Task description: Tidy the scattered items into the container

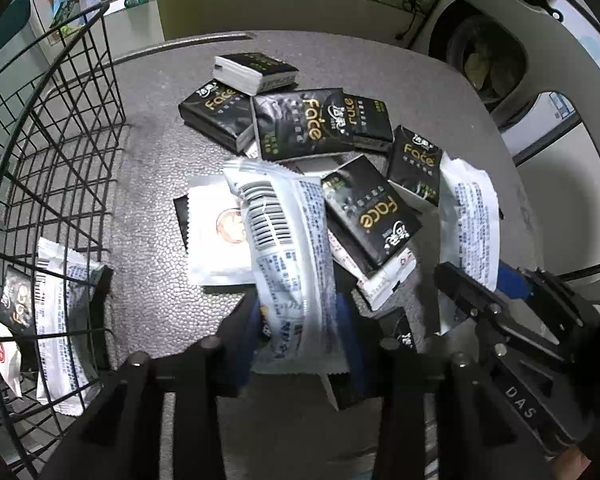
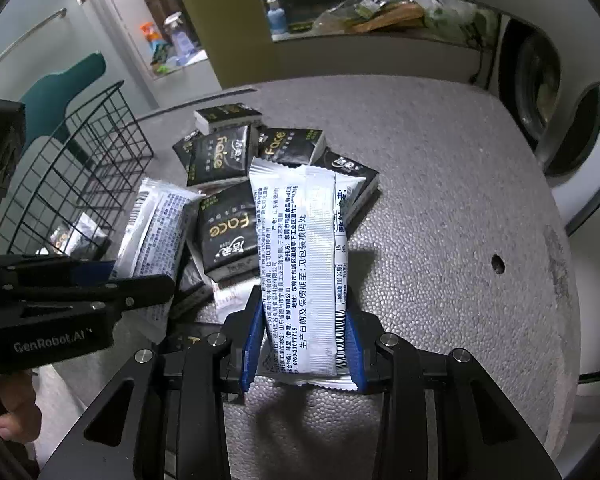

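My left gripper [image 1: 300, 312] is shut on a white snack packet [image 1: 284, 248] with a barcode, held over the pile. My right gripper [image 2: 302, 320] is shut on another white snack packet [image 2: 300, 248], held just above the table. It also shows in the left wrist view [image 1: 470, 224], with the right gripper [image 1: 480, 300] beside it. Several black "Face" tissue packs [image 1: 300, 124] and white sachets [image 1: 216, 236] lie scattered mid-table. The black wire basket [image 1: 52, 152] stands at the left and holds a tissue pack [image 1: 16, 304] and white packets [image 1: 56, 320]. The basket also shows in the right wrist view [image 2: 72, 172].
The grey round table [image 2: 440, 200] has an edge close on the right and a small hole [image 2: 498, 264]. A washing machine [image 2: 540, 100] stands beyond it. A teal chair [image 2: 72, 80] is behind the basket. Shelves with bottles stand at the back.
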Tool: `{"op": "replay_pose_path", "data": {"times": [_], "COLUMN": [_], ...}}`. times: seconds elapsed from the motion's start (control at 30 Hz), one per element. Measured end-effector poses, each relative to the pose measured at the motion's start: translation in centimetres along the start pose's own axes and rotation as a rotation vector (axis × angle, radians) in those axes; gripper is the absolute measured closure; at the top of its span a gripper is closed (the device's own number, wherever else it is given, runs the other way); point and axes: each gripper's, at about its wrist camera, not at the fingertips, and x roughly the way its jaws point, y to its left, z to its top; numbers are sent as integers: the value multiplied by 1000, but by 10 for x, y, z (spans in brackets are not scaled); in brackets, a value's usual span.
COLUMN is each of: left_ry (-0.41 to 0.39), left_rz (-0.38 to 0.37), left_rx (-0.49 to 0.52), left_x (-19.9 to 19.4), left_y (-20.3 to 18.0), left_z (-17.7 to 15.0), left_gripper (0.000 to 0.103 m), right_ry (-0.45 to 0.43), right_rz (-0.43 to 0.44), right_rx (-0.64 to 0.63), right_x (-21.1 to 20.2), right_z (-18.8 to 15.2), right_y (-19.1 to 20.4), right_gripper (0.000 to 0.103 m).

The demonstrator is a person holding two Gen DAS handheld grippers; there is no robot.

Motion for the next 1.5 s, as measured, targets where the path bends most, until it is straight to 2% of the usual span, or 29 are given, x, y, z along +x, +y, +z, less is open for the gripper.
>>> {"op": "replay_pose_path", "data": {"times": [0.17, 0.3, 0.5, 0.6, 0.7, 0.8, 0.93, 1.07, 1.17, 1.33, 1.37, 1.47, 1.5], "left_ry": [-25, -67, -172, -208, -224, -203, -178, -133, -141, -133, -134, -151, -158], "left_rz": [-7, -35, -58, -24, 46, 93, 130, 125, 173, 160, 175, 192, 184], "left_rx": [-14, -15, -8, -26, -69, -154, -236, -297, -280, -288, -280, -281, -283], "left_x": [-11, -39, -112, -145, -162, -164, -153, -136, -139, -138, -139, -145, -147], "left_y": [6, 5, 23, 56, 97, 146, 190, 206, 200, 199, 198, 199, 199], "left_z": [0, 1, -2, -5, -12, -23, -38, -43, -41, -44, -46, -45, -45], "left_gripper": [67, 68, 68, 67, 67, 67, 67, 69, 68, 68, 66, 46, 44], "right_ry": [-26, -59, -126, -127, -112, -99, -58, -41, -41, -59, -59, -70, -72], "right_rz": [6, 27, 122, 194, 245, 271, 253, 208, 203, 209, 215, 234, 232], "right_rx": [3, 4, -88, -151, -202, -238, -277, -300, -306, -288, -278, -260, -266], "right_x": [-10, -28, -71, -79, -73, -62, -35, -19, -20, -23, -24, -29, -30], "right_z": [1, 8, 30, 38, 43, 47, 48, 47, 48, 49, 49, 50, 50], "right_y": [2, 15, 82, 133, 184, 226, 262, 275, 276, 269, 268, 261, 261], "right_gripper": [67, 67, 67, 67, 67, 67, 67, 67, 67, 65, 65, 65, 64]}}
